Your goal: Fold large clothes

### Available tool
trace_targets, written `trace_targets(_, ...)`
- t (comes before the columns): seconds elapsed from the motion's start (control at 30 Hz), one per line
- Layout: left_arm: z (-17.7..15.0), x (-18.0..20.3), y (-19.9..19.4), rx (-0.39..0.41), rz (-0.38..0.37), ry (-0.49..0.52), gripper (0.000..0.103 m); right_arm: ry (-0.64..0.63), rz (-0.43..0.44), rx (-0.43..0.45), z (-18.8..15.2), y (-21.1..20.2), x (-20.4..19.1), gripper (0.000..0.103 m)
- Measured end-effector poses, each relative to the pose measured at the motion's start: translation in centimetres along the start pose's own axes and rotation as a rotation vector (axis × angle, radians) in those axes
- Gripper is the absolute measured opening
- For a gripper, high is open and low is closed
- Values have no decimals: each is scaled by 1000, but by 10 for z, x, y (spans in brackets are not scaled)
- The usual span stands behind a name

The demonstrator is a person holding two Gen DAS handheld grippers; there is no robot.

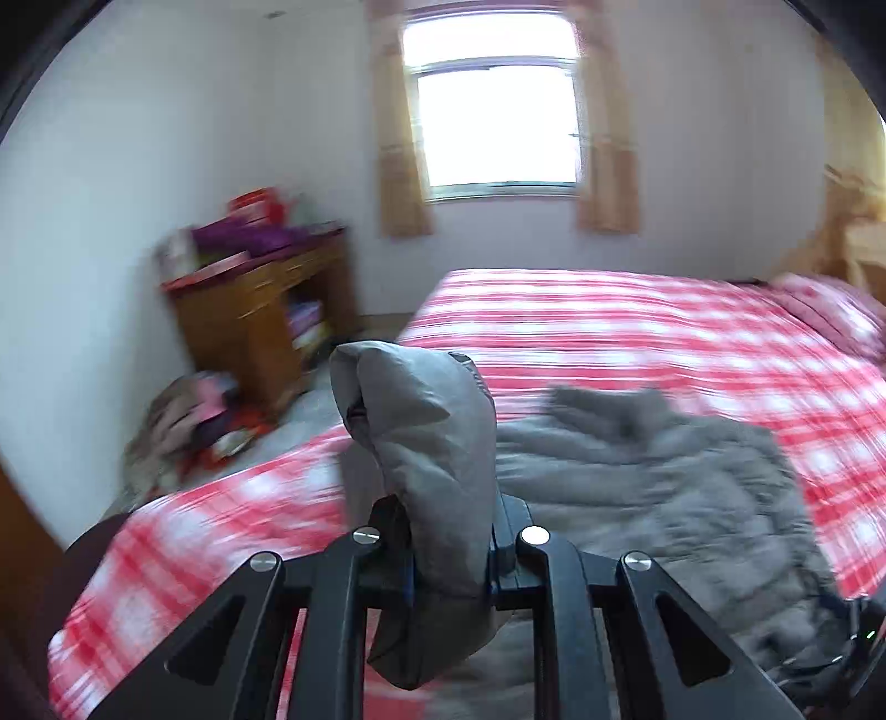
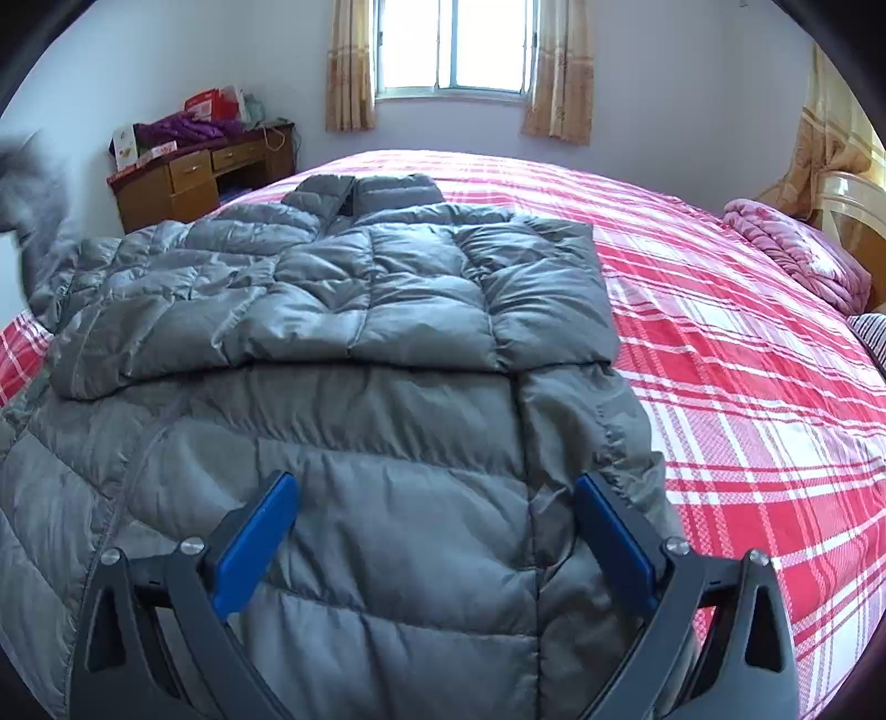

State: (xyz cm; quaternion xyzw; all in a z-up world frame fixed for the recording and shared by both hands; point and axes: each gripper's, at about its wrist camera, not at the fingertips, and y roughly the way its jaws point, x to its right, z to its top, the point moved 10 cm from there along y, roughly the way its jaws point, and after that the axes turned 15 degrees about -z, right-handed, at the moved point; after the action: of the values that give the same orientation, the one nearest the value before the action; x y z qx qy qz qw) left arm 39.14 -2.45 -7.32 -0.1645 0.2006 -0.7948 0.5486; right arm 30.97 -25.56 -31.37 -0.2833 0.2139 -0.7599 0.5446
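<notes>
A grey puffer jacket (image 2: 343, 343) lies spread on the red plaid bed (image 2: 747, 360), collar toward the window. One sleeve is folded flat across its chest (image 2: 421, 299). In the left wrist view my left gripper (image 1: 449, 554) is shut on the other sleeve's cuff (image 1: 421, 432), which stands up out of the jaws above the bed; the rest of the jacket (image 1: 664, 487) lies blurred to the right. That raised sleeve (image 2: 33, 183) shows blurred at the far left of the right wrist view. My right gripper (image 2: 437, 498) hangs open over the jacket's lower half, its blue pads (image 2: 255, 548) clear of the fabric.
A wooden desk (image 2: 199, 177) piled with bags and clothes stands at the back left beside the bed. Clutter (image 1: 205, 421) lies on the floor below it. A curtained window (image 2: 454, 44) is on the far wall. A pink blanket (image 2: 797, 249) sits near the headboard (image 2: 853, 210).
</notes>
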Motion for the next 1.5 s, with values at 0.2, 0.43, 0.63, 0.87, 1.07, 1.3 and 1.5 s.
trace_targets(0.2, -19, 92, 62, -81, 16, 107, 83, 57, 31, -1, -1, -1, 9, 102)
trace_targets(0.43, -41, 60, 53, -53, 74, 151, 86, 99, 59, -13, -1, -1, 13, 102)
trace_targets(0.63, -98, -17, 74, -155, 163, 43, 88, 200, 142, -8, 33, -25, 18, 102)
trace_targets(0.87, -154, -59, 93, -230, 201, -51, 88, 195, 184, -60, 98, -6, -7, 102)
trace_targets(1.07, -178, -77, 103, -273, 185, -104, 88, 173, 215, -174, 96, 51, -42, 66)
trace_targets(1.3, -188, -81, 107, -288, 148, -115, 88, 55, 138, -164, 78, 49, -39, 19)
trace_targets(1.5, -187, -77, 103, -302, 140, -93, 88, 26, 108, -206, 67, 50, -20, 31)
